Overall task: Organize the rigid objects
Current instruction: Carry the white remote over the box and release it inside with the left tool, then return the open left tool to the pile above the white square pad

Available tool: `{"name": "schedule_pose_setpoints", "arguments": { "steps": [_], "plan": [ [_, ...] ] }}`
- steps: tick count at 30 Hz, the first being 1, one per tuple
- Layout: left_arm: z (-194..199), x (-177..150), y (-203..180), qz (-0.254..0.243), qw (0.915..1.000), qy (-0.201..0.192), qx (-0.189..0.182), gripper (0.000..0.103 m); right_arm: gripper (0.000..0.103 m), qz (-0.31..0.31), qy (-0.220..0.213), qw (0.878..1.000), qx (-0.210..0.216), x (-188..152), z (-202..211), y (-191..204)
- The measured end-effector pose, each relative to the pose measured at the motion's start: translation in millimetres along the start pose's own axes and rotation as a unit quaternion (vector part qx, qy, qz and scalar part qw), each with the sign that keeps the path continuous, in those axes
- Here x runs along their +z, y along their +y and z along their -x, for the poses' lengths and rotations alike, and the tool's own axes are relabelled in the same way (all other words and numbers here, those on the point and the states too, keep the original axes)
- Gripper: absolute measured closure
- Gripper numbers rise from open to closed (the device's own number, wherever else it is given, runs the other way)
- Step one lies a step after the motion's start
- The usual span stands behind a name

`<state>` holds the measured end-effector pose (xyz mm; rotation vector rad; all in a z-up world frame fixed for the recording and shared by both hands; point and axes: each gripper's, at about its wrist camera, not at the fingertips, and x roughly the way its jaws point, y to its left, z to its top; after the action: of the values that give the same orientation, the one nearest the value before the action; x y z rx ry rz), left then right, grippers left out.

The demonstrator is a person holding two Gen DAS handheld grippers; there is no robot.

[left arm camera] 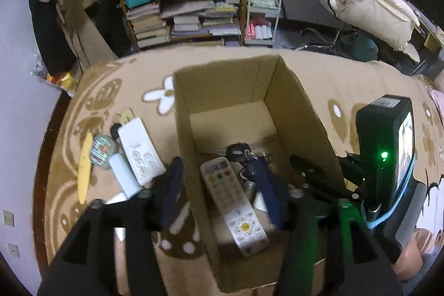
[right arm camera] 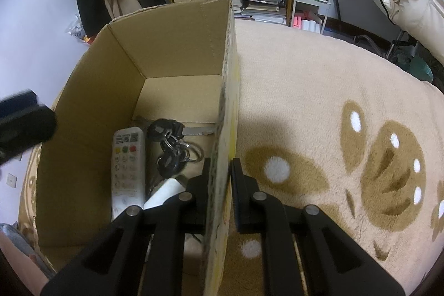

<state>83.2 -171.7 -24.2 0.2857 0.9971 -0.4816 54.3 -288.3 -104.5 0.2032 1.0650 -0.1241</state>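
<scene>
An open brown cardboard box (left arm camera: 230,90) stands on a beige plush blanket with brown and white flower patterns (right arm camera: 319,101), and both grippers work at it. The right gripper (right arm camera: 219,179) straddles the box's right-hand wall, one finger inside and one outside; its jaws are closed down to a narrow gap with the cardboard edge pinched between them. The left gripper (left arm camera: 222,179) hovers over the box's near left corner with its jaws spread wide and nothing between them: one blue-padded finger (left arm camera: 173,185) hangs outside the left wall, the other above the box's contents.

On the box floor, directly below and between the left jaws, lies a long white remote control with coloured buttons (left arm camera: 234,203). Just ahead of the jaws, a bunch of black-headed keys on metal rings (right arm camera: 172,140) rests touching the remote's right side. A small white object (right arm camera: 163,192) sits beside the right gripper's inner finger, its shape unclear.

Left of the left jaws, outside the box, more items wait on the blanket: a white rectangular case with printed circles (left arm camera: 140,150), a white cylindrical tube (left arm camera: 125,175), a round clear container (left arm camera: 102,150) and a slim yellow stick-shaped object (left arm camera: 84,165), lying close together.
</scene>
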Motion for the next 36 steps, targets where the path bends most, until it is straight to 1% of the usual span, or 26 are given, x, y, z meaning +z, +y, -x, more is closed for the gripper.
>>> {"name": "schedule_pose_setpoints", "arguments": {
  "steps": [1,3,4,5,6,7,10,12,16,19,21,23,27,30,32,35,36],
  "plan": [
    [5.6,0.4,2.8,-0.001,0.9999,-0.009,0.007,0.043,0.090,0.001,0.000,1.000,-0.001,0.4,-0.1,0.3],
    [12.5,1.5,6.9,0.002,0.9996,-0.014,0.024,0.030,0.090,0.002,0.000,1.000,-0.001,1.0,-0.8,0.0],
    [16.6,1.6,10.7,0.005,0.9993,-0.018,0.032,0.018,0.090,0.002,0.000,1.000,-0.001,0.7,-0.6,-0.2],
    [21.4,0.9,15.5,0.008,0.9989,-0.024,0.039,0.008,0.090,0.002,0.000,1.000,-0.001,0.7,-0.7,-0.1],
    [26.1,-0.1,20.3,0.008,0.9985,-0.031,0.045,0.005,0.090,0.002,0.000,1.000,-0.001,0.9,-1.1,0.3],
    [28.3,0.0,23.7,0.006,0.9982,-0.035,0.049,0.004,0.090,0.002,0.000,1.000,-0.001,0.7,-0.7,0.0],
    [34.7,-3.2,40.7,0.002,0.9953,-0.048,0.085,0.003,0.090,0.002,0.000,1.000,-0.001,0.6,-0.6,-0.2],
    [34.3,-6.2,54.9,0.012,0.9942,-0.049,0.095,0.003,0.090,0.003,-0.001,1.000,-0.002,0.7,-0.9,0.1],
    [24.5,-15.7,86.1,0.052,0.9950,-0.027,0.081,0.003,0.090,0.001,-0.001,1.000,-0.001,0.8,-0.6,-0.3],
    [16.9,-25.9,106.4,0.079,0.9941,-0.022,0.071,0.003,0.090,0.000,-0.001,1.000,0.000,0.8,-0.1,-1.1],
    [9.2,-31.8,117.2,0.089,0.9933,-0.014,0.072,0.003,0.090,0.001,-0.001,1.000,-0.001,1.1,0.1,-1.3],
    [-0.8,-37.2,126.3,0.099,0.9926,0.003,0.071,0.003,0.090,0.001,-0.001,1.000,-0.001,0.9,-0.3,-1.4],
    [-20.0,-49.5,144.5,0.128,0.9887,0.028,0.073,0.003,0.090,0.000,-0.001,1.000,-0.001,0.9,-0.3,-1.0],
    [-36.8,-59.1,159.1,0.152,0.9854,0.046,0.062,0.003,0.090,0.001,-0.001,1.000,-0.001,0.8,-0.5,-1.0],
    [-49.7,-67.8,168.3,0.172,0.9815,0.061,0.057,0.003,0.090,0.002,-0.002,1.000,-0.001,0.7,0.6,-2.8],
    [-60.6,-75.7,175.1,0.183,0.9782,0.072,0.066,0.003,0.090,0.001,-0.002,1.000,-0.001,0.6,1.1,-2.9],
    [-64.6,-77.4,175.0,0.176,0.9791,0.077,0.066,0.003,0.090,0.002,-0.002,1.000,-0.001,0.7,1.3,-3.2]
  ]
}}
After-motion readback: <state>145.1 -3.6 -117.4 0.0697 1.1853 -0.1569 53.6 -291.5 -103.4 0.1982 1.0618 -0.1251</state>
